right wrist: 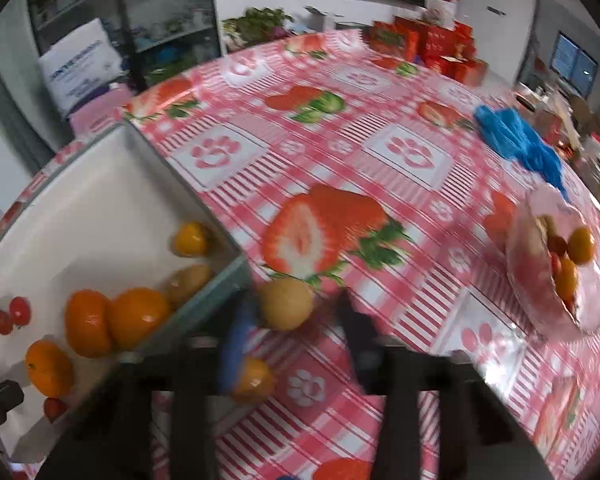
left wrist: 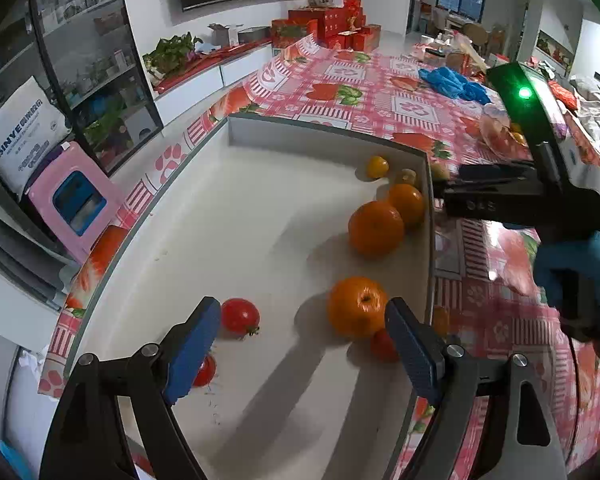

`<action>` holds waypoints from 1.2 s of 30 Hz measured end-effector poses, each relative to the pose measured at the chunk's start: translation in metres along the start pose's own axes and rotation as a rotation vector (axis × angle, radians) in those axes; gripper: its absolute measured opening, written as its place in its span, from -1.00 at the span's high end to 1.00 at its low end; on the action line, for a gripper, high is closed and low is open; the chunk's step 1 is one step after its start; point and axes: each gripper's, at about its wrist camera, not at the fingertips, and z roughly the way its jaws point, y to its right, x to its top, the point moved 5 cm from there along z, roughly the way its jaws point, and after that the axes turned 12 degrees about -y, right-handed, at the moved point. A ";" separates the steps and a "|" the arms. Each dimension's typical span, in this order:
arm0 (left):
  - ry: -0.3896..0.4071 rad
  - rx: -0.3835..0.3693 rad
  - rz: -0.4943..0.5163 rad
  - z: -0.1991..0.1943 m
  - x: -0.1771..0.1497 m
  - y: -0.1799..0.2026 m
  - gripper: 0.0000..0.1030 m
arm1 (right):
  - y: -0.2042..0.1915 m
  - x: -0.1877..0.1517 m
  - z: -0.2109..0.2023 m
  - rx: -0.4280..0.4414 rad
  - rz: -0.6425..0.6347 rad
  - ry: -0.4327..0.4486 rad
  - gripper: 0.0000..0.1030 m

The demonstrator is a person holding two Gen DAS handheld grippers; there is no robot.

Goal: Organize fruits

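Strawberry-print red-checked oilcloth (right wrist: 380, 128) covers the big table, and on it sits a shallow white tray (left wrist: 204, 216) holding most of the fruit: three oranges (left wrist: 376, 227) along its right wall, a small yellow fruit (left wrist: 377, 167) and a brownish one (right wrist: 190, 282) at the far end, and several small red tomatoes (left wrist: 240, 316) at the near end. Just outside the tray's right wall, a tan round fruit (right wrist: 286, 303) and a small orange one (right wrist: 254, 378) lie on the cloth. The right gripper (right wrist: 292, 344), badly blurred, hovers over these two; I cannot tell whether its fingers pinch either. The left gripper (left wrist: 304, 344) hangs over the tray's near end, fingers spread with nothing between them. Farther right stands a clear bowl (right wrist: 556, 264) with more small fruit, and beyond it lies a crumpled blue bag (right wrist: 516, 140).
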 end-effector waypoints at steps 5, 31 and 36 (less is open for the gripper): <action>0.058 -0.022 0.056 -0.020 -0.014 0.010 -0.65 | 0.003 -0.011 -0.008 0.006 0.030 0.004 0.42; -0.007 -0.041 0.216 0.035 -0.023 0.121 -0.71 | 0.081 -0.181 -0.076 -0.124 0.295 0.053 0.41; 0.023 -0.033 0.174 0.038 -0.008 0.127 -0.64 | 0.083 -0.190 -0.078 -0.158 0.294 0.065 0.42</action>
